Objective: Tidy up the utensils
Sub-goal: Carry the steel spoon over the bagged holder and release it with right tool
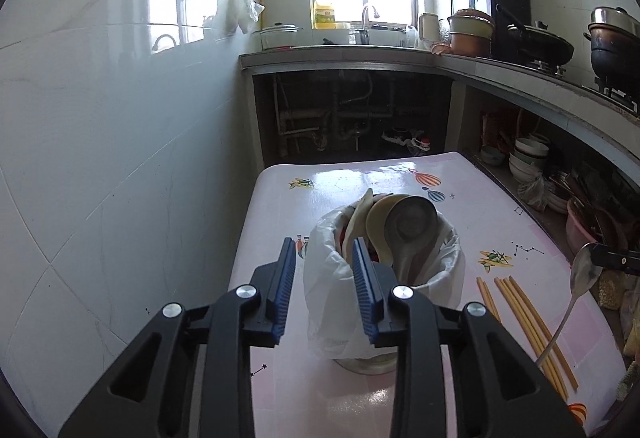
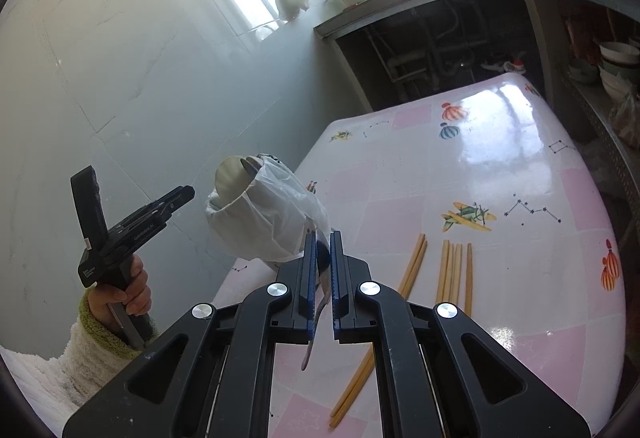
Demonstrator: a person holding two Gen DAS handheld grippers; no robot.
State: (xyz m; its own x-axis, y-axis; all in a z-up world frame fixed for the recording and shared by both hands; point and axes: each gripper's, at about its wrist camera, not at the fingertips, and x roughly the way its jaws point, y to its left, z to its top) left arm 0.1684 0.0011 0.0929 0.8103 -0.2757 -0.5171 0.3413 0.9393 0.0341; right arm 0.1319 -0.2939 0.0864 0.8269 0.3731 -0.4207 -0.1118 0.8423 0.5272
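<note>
Right tongs (image 2: 323, 238) grip spoon (image 1: 576, 298), bowl up; left tongs (image 1: 324, 244) gape empty.

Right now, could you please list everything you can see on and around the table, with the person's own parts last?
Table: one, pink-and-white cloth with balloon and plane prints, beside the white tiled wall.
Holder: one, lined with a white plastic bag, on the table's left part; spoons and ladles stand in it.
Metal ladle: one, silver, upright in the holder.
Chopsticks: several, yellow, lying on the table right of the holder.
Metal spoon: one, silver, gripped by its handle, raised over the chopsticks.
Counter: one, grey, at the back, carrying pots and a faucet.
Bowls: a stack, white, on the shelf under the counter.
Left gripper: black with blue pads, open, empty, near the holder.
Right gripper: shut on the metal spoon.
Hand: one, green-cuffed sleeve, holding the left gripper's handle.
</note>
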